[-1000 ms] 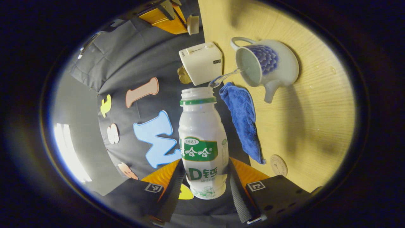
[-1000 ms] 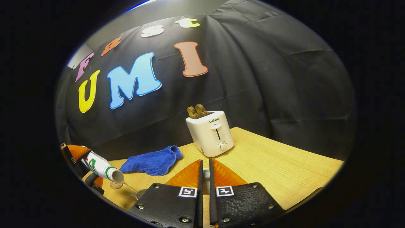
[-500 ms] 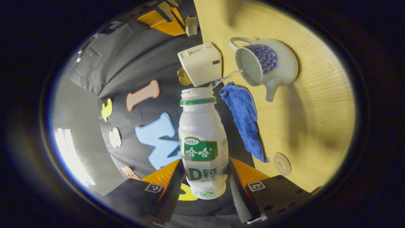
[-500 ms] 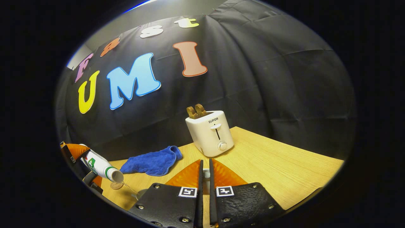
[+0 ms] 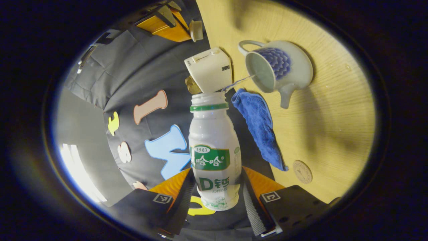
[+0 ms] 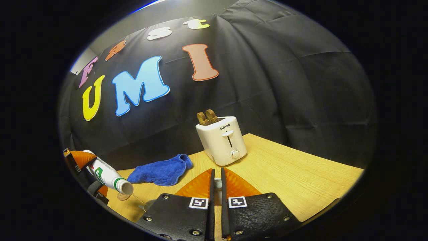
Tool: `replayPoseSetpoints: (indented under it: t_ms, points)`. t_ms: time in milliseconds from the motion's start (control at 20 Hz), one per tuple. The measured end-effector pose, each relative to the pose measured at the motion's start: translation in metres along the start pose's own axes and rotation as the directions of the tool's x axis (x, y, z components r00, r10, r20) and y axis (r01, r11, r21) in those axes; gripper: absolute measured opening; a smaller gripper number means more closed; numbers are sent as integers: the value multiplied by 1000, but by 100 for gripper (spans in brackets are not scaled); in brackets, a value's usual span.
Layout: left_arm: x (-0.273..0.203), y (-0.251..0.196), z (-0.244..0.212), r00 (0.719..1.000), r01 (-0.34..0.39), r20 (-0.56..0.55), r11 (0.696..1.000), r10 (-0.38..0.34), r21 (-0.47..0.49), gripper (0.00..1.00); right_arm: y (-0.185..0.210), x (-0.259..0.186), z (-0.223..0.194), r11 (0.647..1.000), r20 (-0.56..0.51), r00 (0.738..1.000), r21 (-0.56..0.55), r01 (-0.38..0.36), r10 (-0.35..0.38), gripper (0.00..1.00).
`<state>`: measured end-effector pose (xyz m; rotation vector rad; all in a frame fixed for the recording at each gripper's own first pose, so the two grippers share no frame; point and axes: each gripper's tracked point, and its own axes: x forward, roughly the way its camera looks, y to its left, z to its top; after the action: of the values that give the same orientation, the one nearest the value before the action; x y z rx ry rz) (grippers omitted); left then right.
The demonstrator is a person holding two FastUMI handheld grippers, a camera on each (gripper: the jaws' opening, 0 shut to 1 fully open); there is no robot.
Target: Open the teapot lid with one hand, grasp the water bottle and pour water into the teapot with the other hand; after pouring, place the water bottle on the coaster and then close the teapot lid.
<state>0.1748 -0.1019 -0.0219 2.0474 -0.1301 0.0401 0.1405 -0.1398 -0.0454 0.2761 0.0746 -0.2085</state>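
— Pouring from the water bottle (image 5: 214, 150), then?

— Yes. My left hand-held gripper (image 5: 217, 197) is clamped on the bottle's lower body, one finger pressing each side. It's tipped mouth-down, and a thin stream of water (image 5: 239, 81) runs from its neck into the open teapot (image 5: 281, 72) standing on the bench (image 5: 334, 127).

— And the lid?

— My right hand-held gripper (image 6: 216, 187) has its fingers drawn nearly together on the teapot lid (image 6: 217, 184), held up beside the pot. From the left gripper view the lid (image 5: 195, 30) shows at that gripper's tips, well above the bench.

— What else is on the bench?

— A blue cloth (image 5: 260, 129) lies just beside the teapot's spout. The round coaster (image 5: 302, 171) sits bare near the cloth's far end. A white toaster (image 6: 222, 140) with two slices of toast (image 6: 207, 117) stands behind.
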Motion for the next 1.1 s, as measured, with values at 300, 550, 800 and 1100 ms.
replayPoseSetpoints:
  t_ms: [300, 550, 800, 1100]
  points:
    - [0, 3, 2, 1000, -11, 14, 999, 11, 40, 81, -1, 0, 0, 1000, -1, 1000, -2, 0, 0, 8]
    - [3, 6, 8, 1000, -17, 27, 996, 14, 87, 81, -1, -1, 0, 1000, -4, 1000, 11, -5, 5, 8]
    - [5, 13, 18, 999, -28, 49, 991, 22, 127, 82, -1, 0, 0, 1000, -5, 1000, 20, -10, 10, 8]
    - [5, 18, 22, 997, -47, 63, 986, 37, 160, 81, -1, 1, -1, 1000, -6, 1000, 21, -12, 12, 7]
